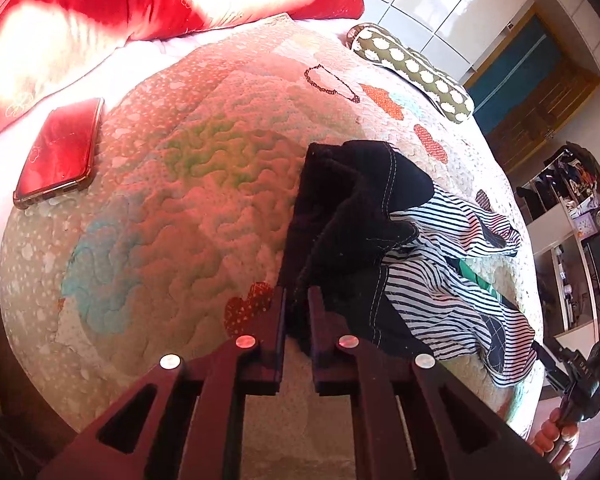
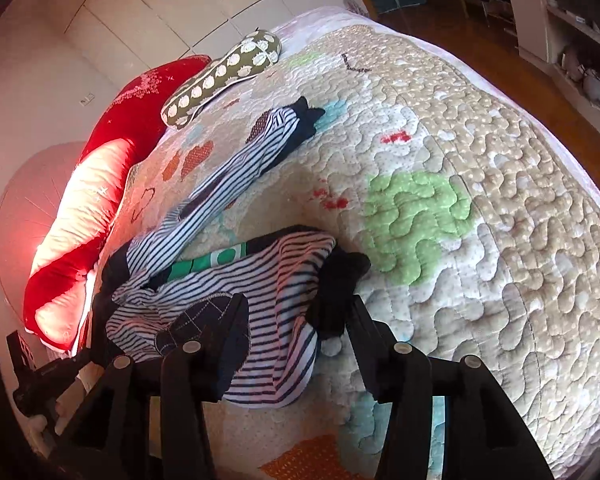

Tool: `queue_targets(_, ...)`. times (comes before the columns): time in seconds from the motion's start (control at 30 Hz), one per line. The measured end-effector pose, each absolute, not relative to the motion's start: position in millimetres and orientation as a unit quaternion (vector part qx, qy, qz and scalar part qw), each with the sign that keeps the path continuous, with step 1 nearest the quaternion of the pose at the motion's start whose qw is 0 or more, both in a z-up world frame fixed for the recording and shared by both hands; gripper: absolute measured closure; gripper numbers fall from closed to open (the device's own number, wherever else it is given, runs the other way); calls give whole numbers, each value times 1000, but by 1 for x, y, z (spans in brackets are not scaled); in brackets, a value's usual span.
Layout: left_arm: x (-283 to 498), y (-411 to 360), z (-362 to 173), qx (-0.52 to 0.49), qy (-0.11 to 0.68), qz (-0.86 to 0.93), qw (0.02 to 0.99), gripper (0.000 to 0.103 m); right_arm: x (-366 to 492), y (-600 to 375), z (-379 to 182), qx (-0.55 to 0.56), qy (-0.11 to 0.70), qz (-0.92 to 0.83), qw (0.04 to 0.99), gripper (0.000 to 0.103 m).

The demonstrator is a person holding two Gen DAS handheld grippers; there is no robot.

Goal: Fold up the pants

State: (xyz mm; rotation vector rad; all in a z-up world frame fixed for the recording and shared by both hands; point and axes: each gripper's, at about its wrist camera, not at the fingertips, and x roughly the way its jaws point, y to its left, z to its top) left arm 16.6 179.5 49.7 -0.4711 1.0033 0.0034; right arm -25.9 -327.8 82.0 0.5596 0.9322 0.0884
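Note:
The pants [image 1: 440, 280] are navy-and-white striped with a dark navy waistband and cuffs, and lie crumpled on the quilted bed. My left gripper [image 1: 298, 300] is shut on the dark waistband fabric [image 1: 340, 208], which bunches up between its fingers. In the right wrist view the pants [image 2: 260, 280] spread from the near left toward the far middle, one leg stretched away. My right gripper [image 2: 296, 312] is open, its fingers set around the striped leg and a dark cuff [image 2: 340, 280]. The right gripper also shows at the left wrist view's lower right [image 1: 576, 376].
A patchwork quilt [image 2: 460, 160] covers the bed. A red phone [image 1: 60, 160] lies at its left. Red pillows [image 1: 140, 8] and an olive spotted bolster [image 1: 412, 68] lie at the head. Shelves [image 1: 572, 208] and a wooden floor [image 2: 500, 40] lie beyond the bed's edge.

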Motion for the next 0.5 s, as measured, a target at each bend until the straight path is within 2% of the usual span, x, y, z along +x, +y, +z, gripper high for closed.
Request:
queue_targets(0.07,11,184,50,-236,472,3,850,81,-7,-332,97,254,435,21,864,44)
queue_targets(0.17,3,183,53,-245,467,4,850,77,41,-333,104,230,436,-1,870,39)
queue_targets(0.27,-3,179,56,-244,466,-2,851,70,99,-336,93,218,454,-33,864,39)
queue_targets(0.43,-1,170,56,-234,474,-4,849,68,172,-339,58,236,497,-53,833,39)
queue_targets(0.47,0,170,55,-235,476,-2,848,68,179,-339,53,238,502,-55,830,51)
queue_targets(0.5,2,170,54,-236,477,-2,846,68,180,-340,52,246,499,-48,830,87)
